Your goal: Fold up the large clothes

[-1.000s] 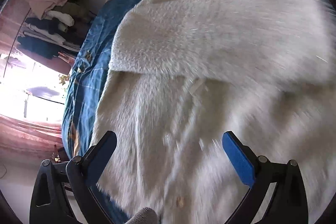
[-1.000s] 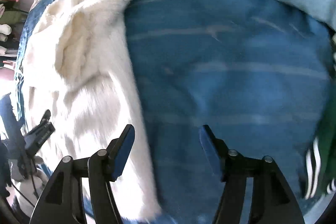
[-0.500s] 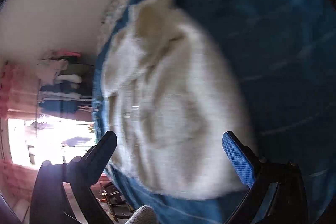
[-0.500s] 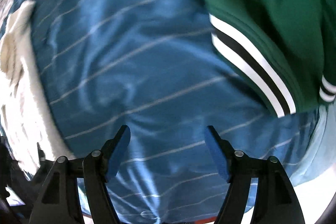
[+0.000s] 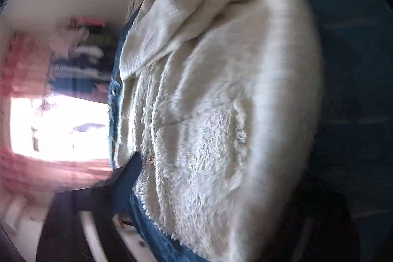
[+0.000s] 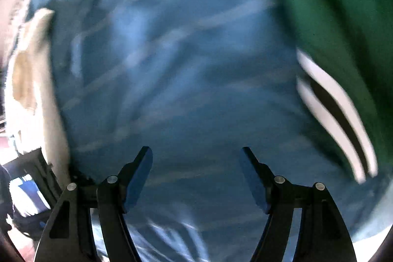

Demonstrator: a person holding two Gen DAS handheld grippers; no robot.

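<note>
Cream-white fluffy coat (image 5: 221,95): long shaggy pile, lying on blue bedspread (image 6: 186,70), collar or lapel flap folded over near upper part, small round button visible close to left edge; outlines smeared by motion blur. Same coat seen as pale strip at far left of right wrist view (image 6: 36,80), well apart from right gripper. Bedspread: smooth, slightly shiny blue cloth with thin pale stripes, lightly rumpled. Green garment (image 6: 326,16): smooth knit, white and black bands along hem, lying at upper right on bedspread. Right gripper (image 6: 196,178): black frame, blue padded fingers spread wide, nothing between them, hovering over bare bedspread. Left gripper (image 5: 201,188): one dark blurred finger (image 5: 127,176) visible at coat's left edge, other side lost in shadow and blur; open or closed cannot be told. Pile of folded clothes (image 5: 81,53) in background beside bright window (image 5: 56,129), heavily blurred.
</note>
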